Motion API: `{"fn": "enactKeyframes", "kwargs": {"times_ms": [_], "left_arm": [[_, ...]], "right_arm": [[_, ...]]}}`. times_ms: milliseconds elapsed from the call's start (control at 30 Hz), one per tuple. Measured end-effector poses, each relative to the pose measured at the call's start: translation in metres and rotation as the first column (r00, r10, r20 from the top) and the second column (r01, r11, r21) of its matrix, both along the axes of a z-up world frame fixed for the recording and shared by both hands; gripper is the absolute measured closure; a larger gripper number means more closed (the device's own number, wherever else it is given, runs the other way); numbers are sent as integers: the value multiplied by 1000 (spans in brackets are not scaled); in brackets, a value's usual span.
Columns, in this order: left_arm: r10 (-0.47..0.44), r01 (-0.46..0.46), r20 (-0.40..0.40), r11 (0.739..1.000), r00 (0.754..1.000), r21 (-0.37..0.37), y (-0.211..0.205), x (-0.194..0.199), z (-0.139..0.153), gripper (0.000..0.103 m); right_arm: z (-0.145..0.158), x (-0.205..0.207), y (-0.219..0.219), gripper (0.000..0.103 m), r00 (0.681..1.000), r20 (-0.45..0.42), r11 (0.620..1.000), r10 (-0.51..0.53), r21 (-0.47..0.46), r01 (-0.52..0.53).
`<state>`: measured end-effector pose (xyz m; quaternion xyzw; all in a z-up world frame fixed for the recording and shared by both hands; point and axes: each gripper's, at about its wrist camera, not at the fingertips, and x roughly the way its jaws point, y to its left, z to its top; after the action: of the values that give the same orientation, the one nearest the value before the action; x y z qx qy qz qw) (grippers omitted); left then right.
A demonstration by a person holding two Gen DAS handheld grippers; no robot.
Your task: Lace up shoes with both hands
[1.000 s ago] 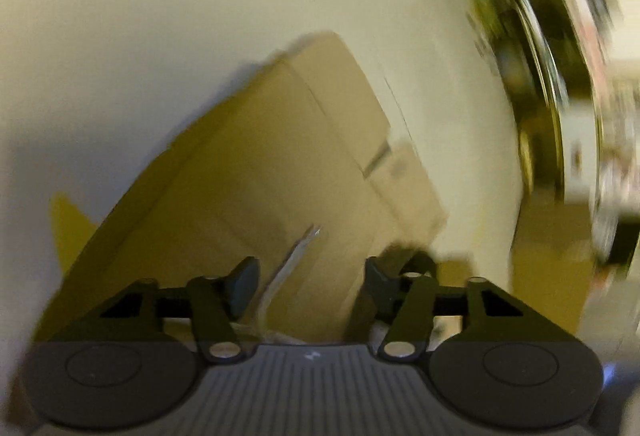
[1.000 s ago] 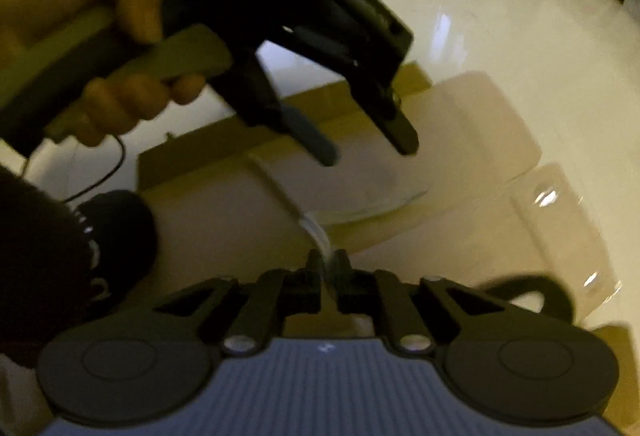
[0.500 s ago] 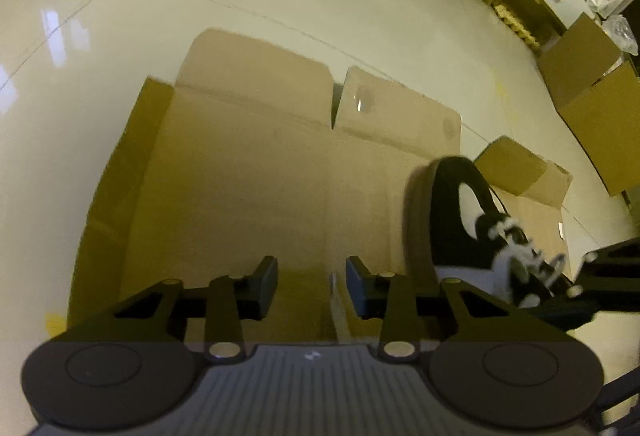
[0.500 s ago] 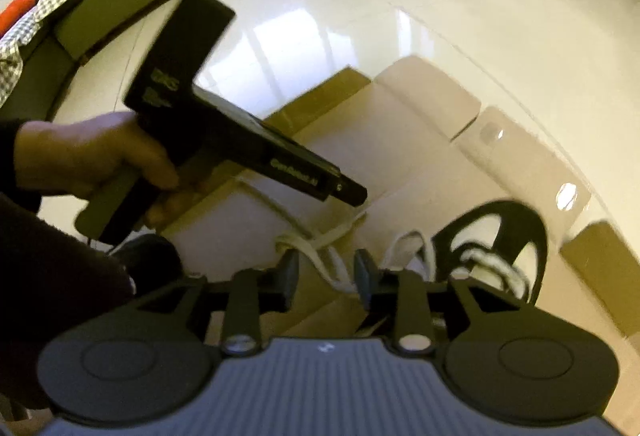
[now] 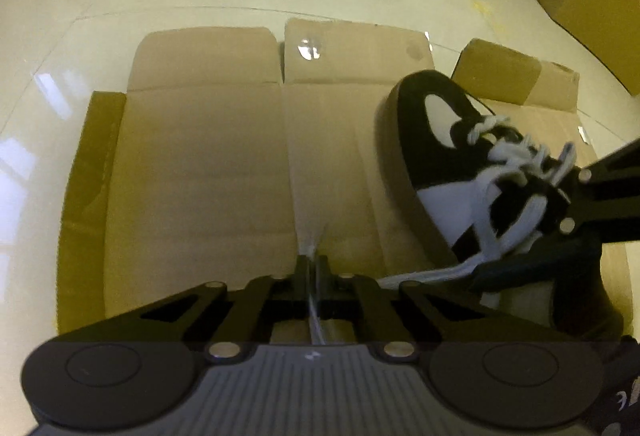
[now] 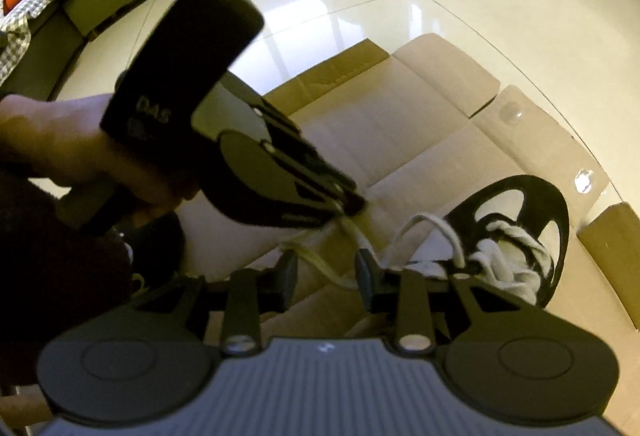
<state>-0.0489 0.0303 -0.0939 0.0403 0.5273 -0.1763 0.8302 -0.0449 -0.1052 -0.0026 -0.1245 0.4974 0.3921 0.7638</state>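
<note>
The left claw (image 5: pixel 312 264) is pinching the white lace (image 5: pixel 486 232) tight. The right claw (image 6: pixel 326 274) is opening, with lace lying loose between its jaws. The black and white shoe (image 5: pixel 432 152) is sitting on flat cardboard (image 5: pixel 200 164), just right of both claws. This looks like a hand-over; next, the left claw needs to be pulling the lace snug.

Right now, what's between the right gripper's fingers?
In the right wrist view, the right gripper is opening, and a slack white lace crosses the gap untouched, over bare cardboard.
</note>
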Motion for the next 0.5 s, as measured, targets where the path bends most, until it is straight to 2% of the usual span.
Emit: {"fn": "enactKeyframes", "kwargs": {"times_ms": [67,200,333,433,500], "left_arm": [[-2,1,33,1000,999,15,3,-3,4,102],[-25,19,101,998,995,60,11,-2,19,102],[-71,49,176,990,982,130,19,-2,39,102],[-166,119,224,971,960,207,23,-3,64,102],[-290,215,255,935,923,283,24,-10,91,102]], "right_arm": [[1,0,-2,66,1000,-5,1000,-8,7,8],[7,0,-6,55,1000,-5,1000,-17,17,17],[23,-2,-17,53,1000,3,999,-31,31,31],[37,-7,-27,47,999,14,998,-39,52,38],[47,-9,-34,42,998,36,997,-58,55,56]]}}
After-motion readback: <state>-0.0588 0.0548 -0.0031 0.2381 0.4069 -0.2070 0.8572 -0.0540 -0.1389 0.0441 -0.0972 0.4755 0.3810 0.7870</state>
